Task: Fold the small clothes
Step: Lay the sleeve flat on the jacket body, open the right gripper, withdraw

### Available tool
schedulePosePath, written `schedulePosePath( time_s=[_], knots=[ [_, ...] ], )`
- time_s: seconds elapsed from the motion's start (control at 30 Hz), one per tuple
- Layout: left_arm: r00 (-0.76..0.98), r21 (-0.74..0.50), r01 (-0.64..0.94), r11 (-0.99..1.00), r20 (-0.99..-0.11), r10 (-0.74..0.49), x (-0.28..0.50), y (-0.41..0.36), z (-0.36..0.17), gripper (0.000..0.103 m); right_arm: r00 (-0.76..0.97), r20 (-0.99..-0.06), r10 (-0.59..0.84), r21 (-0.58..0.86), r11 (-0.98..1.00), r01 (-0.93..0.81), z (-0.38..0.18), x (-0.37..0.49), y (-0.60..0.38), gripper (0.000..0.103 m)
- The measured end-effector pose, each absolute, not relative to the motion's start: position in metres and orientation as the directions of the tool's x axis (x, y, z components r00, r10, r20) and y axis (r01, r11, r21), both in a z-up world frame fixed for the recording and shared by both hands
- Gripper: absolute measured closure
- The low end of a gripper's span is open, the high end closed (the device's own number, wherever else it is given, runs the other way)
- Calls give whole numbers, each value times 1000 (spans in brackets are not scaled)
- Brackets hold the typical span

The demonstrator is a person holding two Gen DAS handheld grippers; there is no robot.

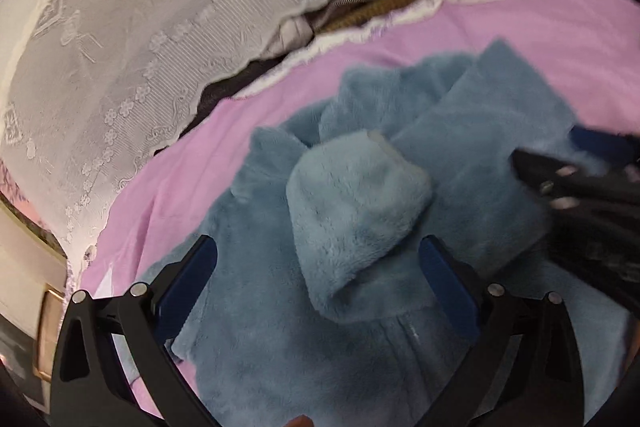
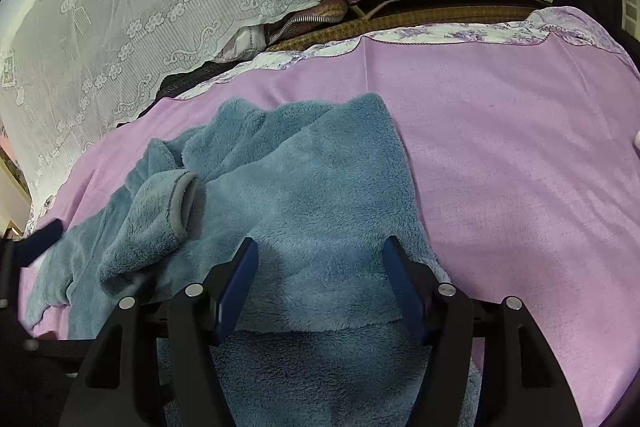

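A fluffy blue fleece garment [image 1: 320, 327] lies on a pink sheet [image 1: 500, 39]. A sleeve with a grey cuff [image 1: 356, 211] is folded across its middle. My left gripper [image 1: 320, 259] is open and empty just above the sleeve, a finger on each side. My right gripper [image 2: 320, 255] is open and empty over a folded flap of the same garment [image 2: 312, 195], whose cuff [image 2: 184, 207] lies to its left. The right gripper also shows, blurred, in the left wrist view [image 1: 560, 179]. The left gripper's blue fingertip [image 2: 44, 235] shows at the right wrist view's left edge.
White lace fabric [image 2: 160, 7] is draped behind the pink sheet [image 2: 520, 167]. Woven brown mats and a zippered item [image 2: 316, 19] lie in the gap between them. Bare pink sheet extends to the right of the garment.
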State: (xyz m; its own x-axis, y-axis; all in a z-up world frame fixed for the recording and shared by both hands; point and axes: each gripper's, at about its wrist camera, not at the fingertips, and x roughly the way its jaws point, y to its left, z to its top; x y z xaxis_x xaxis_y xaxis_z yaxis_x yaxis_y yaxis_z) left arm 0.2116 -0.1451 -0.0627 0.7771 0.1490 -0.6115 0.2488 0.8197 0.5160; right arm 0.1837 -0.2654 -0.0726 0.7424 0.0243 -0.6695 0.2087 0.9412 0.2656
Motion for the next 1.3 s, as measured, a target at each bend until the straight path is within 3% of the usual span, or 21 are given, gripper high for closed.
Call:
schedulePosePath(
  time_s=[0.1, 0.13, 0.23, 0.3, 0.57, 0.7, 0.83, 0.93, 1.03, 1.1, 1.2, 1.3],
  knots=[
    [803, 558, 96, 824, -533, 268, 222, -126, -60, 4, 742, -670, 22, 262, 942, 209, -73, 183, -266, 37],
    [784, 514, 38, 857, -547, 293, 231, -107, -54, 4, 742, -670, 22, 261, 943, 208, -73, 183, -266, 37],
    [685, 196, -74, 978, -702, 193, 241, -34, -43, 4, 742, -670, 22, 258, 944, 206, -73, 183, -264, 37],
    [647, 86, -126, 988, -748, 148, 236, -6, -49, 4, 742, -670, 18, 255, 944, 208, -74, 184, -263, 37],
    [619, 42, -63, 997, -782, 72, 235, -8, -66, 5, 748, -663, 18, 262, 942, 209, -73, 183, -264, 37],
    [585, 160, -94, 983, -790, 185, 251, -16, -82, 4, 742, -670, 12, 247, 946, 208, -74, 185, -263, 36],
    [588, 128, -96, 987, -793, 160, 246, -8, -80, 4, 724, -690, -5, 201, 959, 199, -75, 188, -256, 31],
    [627, 90, -67, 994, -771, 112, 230, 1, -69, 4, 760, -650, -19, 221, 952, 214, -64, 178, -261, 32],
    [629, 137, -41, 990, -766, 132, 220, 7, -68, 4, 787, -612, -78, 160, 962, 220, -51, 170, -253, 32],
    [611, 151, -34, 988, -779, 140, 222, 10, -74, 4, 764, -639, -90, 105, 974, 202, -55, 175, -244, 32],
    [584, 80, -29, 996, -808, 81, 225, 19, -84, 4, 686, -721, -98, 45, 981, 188, -75, 191, -239, 30],
    [586, 30, -31, 999, -809, 42, 223, 26, -82, 4, 694, -711, -115, 24, 982, 188, -73, 190, -235, 29]
  ],
)
